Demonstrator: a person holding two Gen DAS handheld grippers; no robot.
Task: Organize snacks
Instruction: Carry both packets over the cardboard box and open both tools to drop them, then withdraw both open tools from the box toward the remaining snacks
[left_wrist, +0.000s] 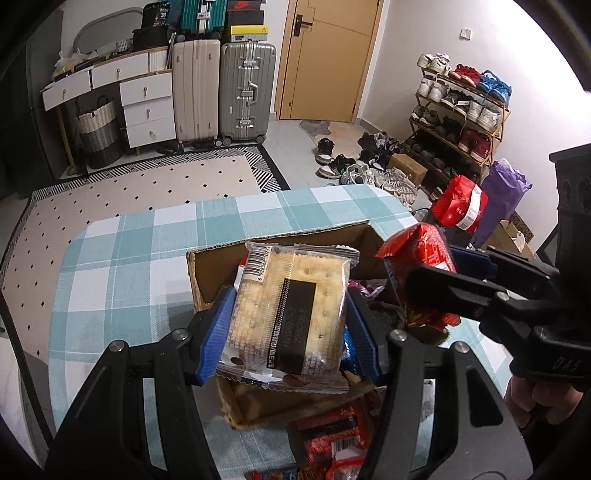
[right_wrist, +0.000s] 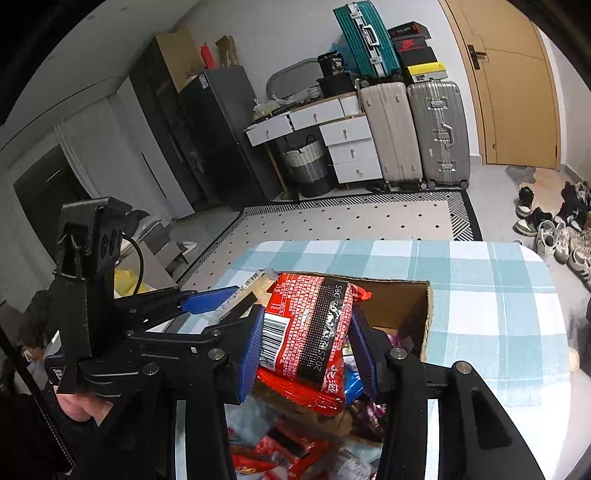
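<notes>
My left gripper (left_wrist: 290, 317) is shut on a clear cracker packet (left_wrist: 288, 314) with a black label, held above the open cardboard box (left_wrist: 207, 273). My right gripper (right_wrist: 308, 343) is shut on a red snack packet (right_wrist: 310, 332) and holds it over the same box (right_wrist: 417, 306). The right gripper with its red packet (left_wrist: 421, 266) shows at the right of the left wrist view. The left gripper with the cracker packet (right_wrist: 247, 288) shows at the left of the right wrist view. Several snack packets lie inside the box.
The box stands on a table with a teal plaid cloth (left_wrist: 122, 266). Loose red snack packets (left_wrist: 332, 439) lie on the table in front of the box. Suitcases (left_wrist: 221, 88), a white dresser and a shoe rack (left_wrist: 458, 114) stand beyond on the floor.
</notes>
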